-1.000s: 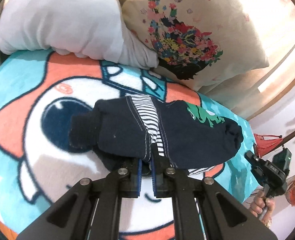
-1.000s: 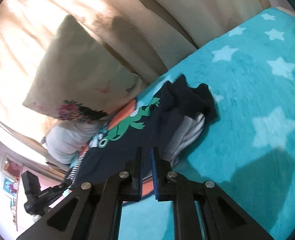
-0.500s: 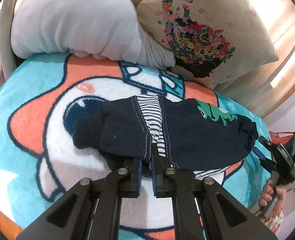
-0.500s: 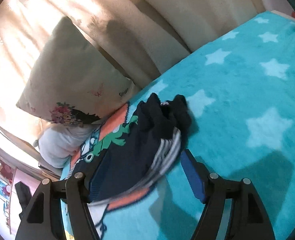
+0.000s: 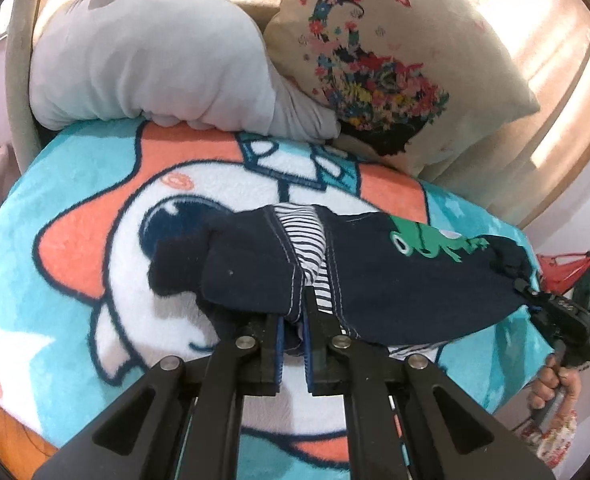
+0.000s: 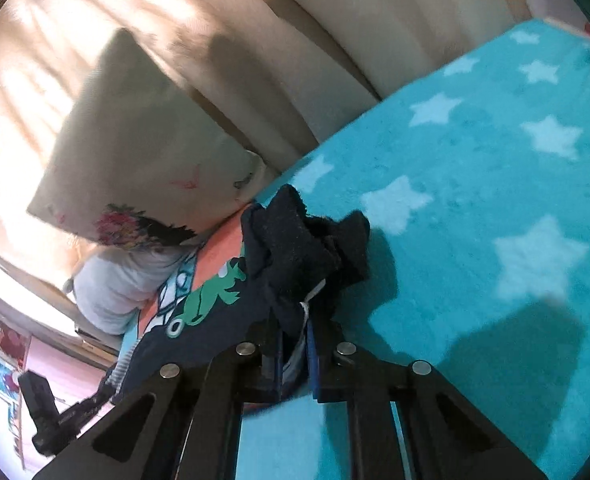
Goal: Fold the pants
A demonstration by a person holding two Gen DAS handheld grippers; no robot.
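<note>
Pants (image 5: pixel 375 280): navy, striped lining, green dinosaur print; lie on cartoon blanket (image 5: pixel 75 240), frame centre in left wrist view.

Long axis: runs left to right across that view.

Left gripper (image 5: pixel 293 320): fingers pressed together, pinching near hem at lower centre.

Right gripper (image 6: pixel 295 344): pinching bunched end, lower centre of right wrist view; seen at right edge of left view.

Judgement: each gripper holds opposite end; next fold likely carries one end along long axis toward other.

Floral pillow (image 5: pixel 395 72): upper right, well apart.

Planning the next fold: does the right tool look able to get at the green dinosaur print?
Probably not yet: the right tool is shut on the pants cuff end; the green dinosaur print lies uncovered just beyond.
</note>
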